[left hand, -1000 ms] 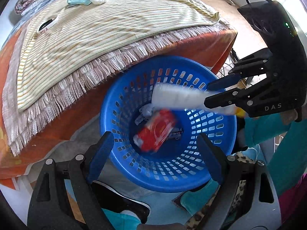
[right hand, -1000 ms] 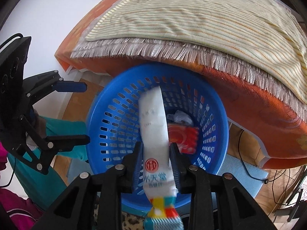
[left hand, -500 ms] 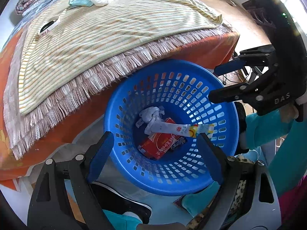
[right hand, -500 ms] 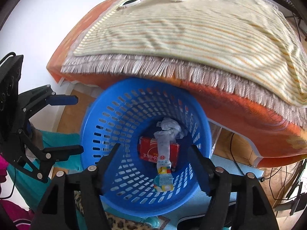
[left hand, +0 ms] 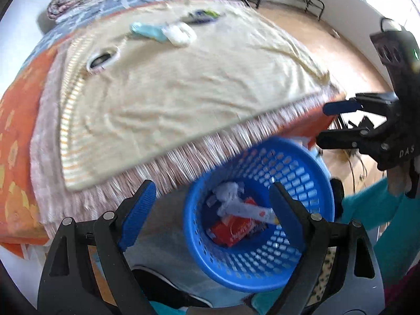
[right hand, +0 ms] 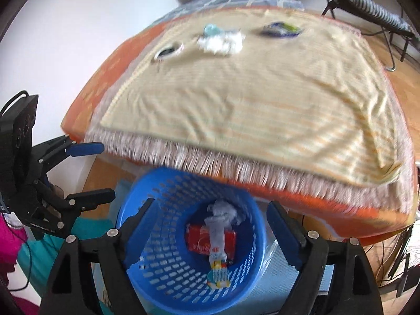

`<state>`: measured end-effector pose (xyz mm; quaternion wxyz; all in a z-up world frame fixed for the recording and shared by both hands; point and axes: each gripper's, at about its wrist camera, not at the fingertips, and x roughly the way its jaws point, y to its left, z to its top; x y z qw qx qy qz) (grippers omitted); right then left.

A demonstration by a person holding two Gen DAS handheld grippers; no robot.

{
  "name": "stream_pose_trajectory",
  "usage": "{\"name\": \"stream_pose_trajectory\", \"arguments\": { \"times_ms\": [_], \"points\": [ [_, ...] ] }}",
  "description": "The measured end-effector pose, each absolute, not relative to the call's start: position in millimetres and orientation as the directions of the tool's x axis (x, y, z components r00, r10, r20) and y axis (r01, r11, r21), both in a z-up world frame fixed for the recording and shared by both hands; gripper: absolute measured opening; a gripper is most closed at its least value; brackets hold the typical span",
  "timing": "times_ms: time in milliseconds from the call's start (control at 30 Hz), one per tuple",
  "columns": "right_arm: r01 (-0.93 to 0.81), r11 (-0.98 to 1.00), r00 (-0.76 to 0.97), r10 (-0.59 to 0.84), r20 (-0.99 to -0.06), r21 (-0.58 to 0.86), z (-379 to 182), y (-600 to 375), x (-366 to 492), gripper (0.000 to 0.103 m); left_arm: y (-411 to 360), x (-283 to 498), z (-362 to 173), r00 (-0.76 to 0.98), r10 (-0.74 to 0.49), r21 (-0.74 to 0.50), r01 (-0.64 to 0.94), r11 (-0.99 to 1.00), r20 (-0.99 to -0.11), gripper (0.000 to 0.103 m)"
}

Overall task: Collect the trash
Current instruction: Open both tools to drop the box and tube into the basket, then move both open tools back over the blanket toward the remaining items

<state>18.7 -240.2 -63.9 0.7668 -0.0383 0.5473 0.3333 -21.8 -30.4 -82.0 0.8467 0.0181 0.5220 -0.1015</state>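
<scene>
Wooden flooring and a pale wall frame a table (right hand: 86, 110) covered with an orange cloth and, over that, a yellow striped cloth with a fringe (right hand: 249, 99). Below the fringe stands a blue perforated basket (right hand: 147, 252), and part of the job already sits in it: a red packet (right hand: 199, 239), a crumpled white tissue (right hand: 223, 211), and a long white wrapper with a coloured end (right hand: 216, 246) lying across them.

The right gripper (right hand: 210, 225) hangs above the basket; its fingers are opening, with nothing between them, and the wrapper lies loose on the basket floor beneath. The left gripper (left hand: 212, 207) is beside it, fingers spread wide and empty, also over the basket.

What is left lies at the far end of the striped cloth, well apart from both grippers: a white crumpled wad (right hand: 223, 42), a pale blue piece (right hand: 211, 29) touching it, a dark blue and green wrapper (right hand: 282, 30) off to one side, and a white ring-shaped thing with a dark middle (right hand: 169, 50) nearer the orange edge. Both views are smeared by motion, so the ring-shaped thing may be a lid or a roll of tape; I cannot tell which.

By my reckoning the collection is somewhat under halfway: three pieces binned, about four to fetch.
</scene>
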Motion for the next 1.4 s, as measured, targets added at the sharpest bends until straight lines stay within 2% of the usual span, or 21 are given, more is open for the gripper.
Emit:
{"name": "stream_pose_trajectory", "arguments": {
  "times_ms": [300, 500, 1133, 1400],
  "points": [
    [-0.496, 0.82, 0.334, 0.485, -0.808, 0.287, -18.4, -251.5, 59.1, 0.094, -2.9, 18.4, -57.7, 0.483, -0.159, -0.141, 0.072, 0.987, -0.861, 0.09],
    [-0.45, 0.823, 0.354, 0.521, -0.777, 0.347, -2.2, -257.8, 102.2, 0.094, -4.3, 53.5, -45.0, 0.512, -0.159, -0.155, 0.05, 0.987, -0.844, 0.09],
    [-0.422, 0.839, 0.44, 0.52, -0.732, 0.342, 3.9, -242.2, 232.1, 0.094, -15.2, 152.1, -46.1, 0.543, -0.139, -0.152, 0.022, 0.988, -0.828, 0.09],
    [-0.385, 0.825, 0.41, 0.555, -0.724, 0.415, -13.1, -230.6, 281.3, 0.094, -7.1, 184.1, -59.3, 0.534, -0.139, -0.186, -0.036, 0.982, -0.834, 0.089]
  ]
}}
